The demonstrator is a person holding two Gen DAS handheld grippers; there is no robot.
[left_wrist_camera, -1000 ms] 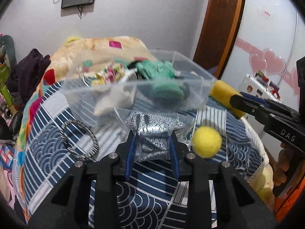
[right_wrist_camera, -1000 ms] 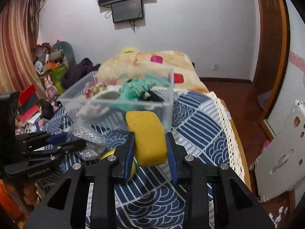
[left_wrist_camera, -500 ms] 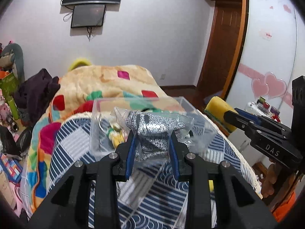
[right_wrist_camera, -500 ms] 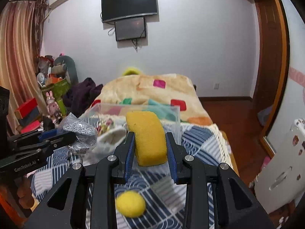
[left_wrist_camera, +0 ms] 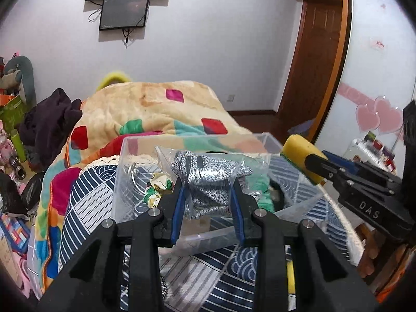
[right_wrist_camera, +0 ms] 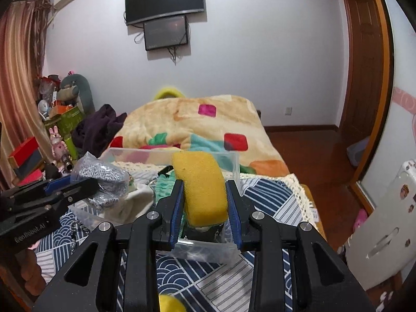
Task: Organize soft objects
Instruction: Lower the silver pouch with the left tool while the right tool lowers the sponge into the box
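Note:
My left gripper (left_wrist_camera: 208, 195) is shut on a clear bag of silver-grey glittery fabric (left_wrist_camera: 208, 174) and holds it over the clear plastic bin (left_wrist_camera: 122, 182). My right gripper (right_wrist_camera: 204, 200) is shut on a yellow sponge (right_wrist_camera: 201, 182), held over the bin's near right part (right_wrist_camera: 202, 249). The sponge (left_wrist_camera: 299, 153) and right gripper also show at the right of the left wrist view. The bagged fabric (right_wrist_camera: 104, 179) shows at the left of the right wrist view. In the bin lie green fabric (right_wrist_camera: 163, 184), a white cloth (right_wrist_camera: 130, 202) and colourful bits (left_wrist_camera: 156, 184).
The bin stands on a blue and white patterned bedspread (right_wrist_camera: 267, 202). A yellow ball (right_wrist_camera: 170, 303) lies on it below my right gripper. A colourful blanket (left_wrist_camera: 145, 111) is heaped behind the bin. Clutter and toys (right_wrist_camera: 59, 119) stand at the left; a door (left_wrist_camera: 312, 59) stands at the right.
Both grippers have risen from the bedspread and moved forward over the bin, each still holding its object. The yellow ball has stayed on the bedspread.

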